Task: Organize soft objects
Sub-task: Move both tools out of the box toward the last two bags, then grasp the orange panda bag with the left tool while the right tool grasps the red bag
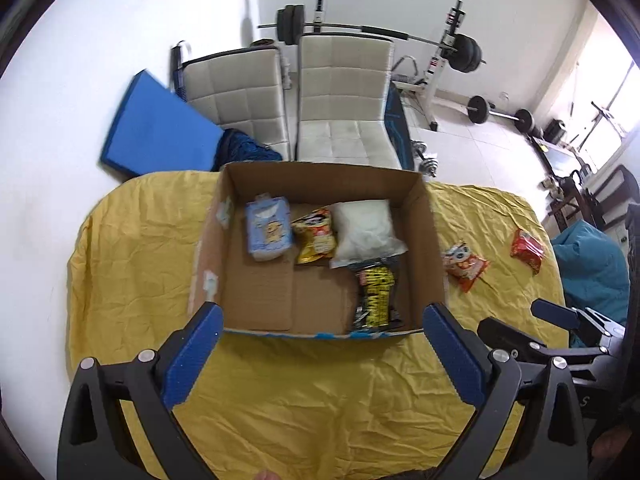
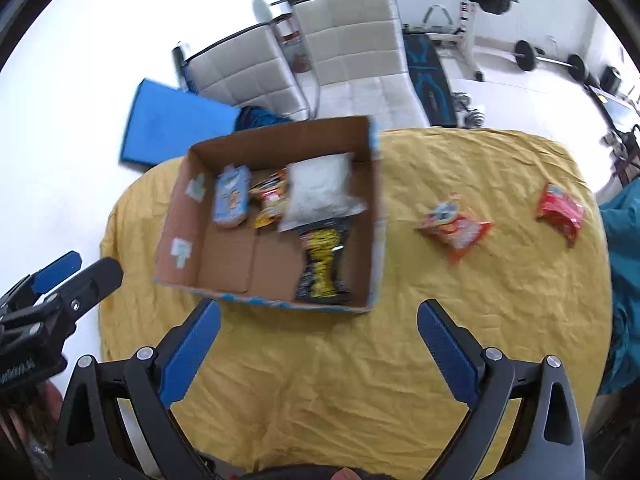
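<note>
An open cardboard box point(image 1: 434, 248) point(image 2: 372, 248) stands on the yellow-covered table point(image 1: 320, 392) point(image 2: 360, 380). Inside lie a light-blue pack point(image 1: 268, 228) point(image 2: 231, 198), a yellow snack bag point(image 1: 315, 236) point(image 2: 270, 200), a white soft bag point(image 1: 368, 230) point(image 2: 320, 192) and a black-and-yellow packet point(image 1: 376, 296) point(image 2: 322, 266). An orange snack bag point(image 1: 464, 266) point(image 2: 454, 226) and a red snack bag point(image 1: 528, 248) point(image 2: 560, 214) lie on the cloth right of the box. My left gripper point(image 1: 322, 320) is open and empty, just before the box's near wall. My right gripper point(image 2: 318, 320) is open and empty, near the box's front right.
Two white padded chairs point(image 1: 344, 92) point(image 2: 360, 52) stand behind the table, with a blue mat point(image 1: 156, 136) point(image 2: 172, 120) at the left. A barbell rack point(image 1: 448, 52) and weights stand farther back. A teal cushion point(image 1: 592, 264) is at the table's right.
</note>
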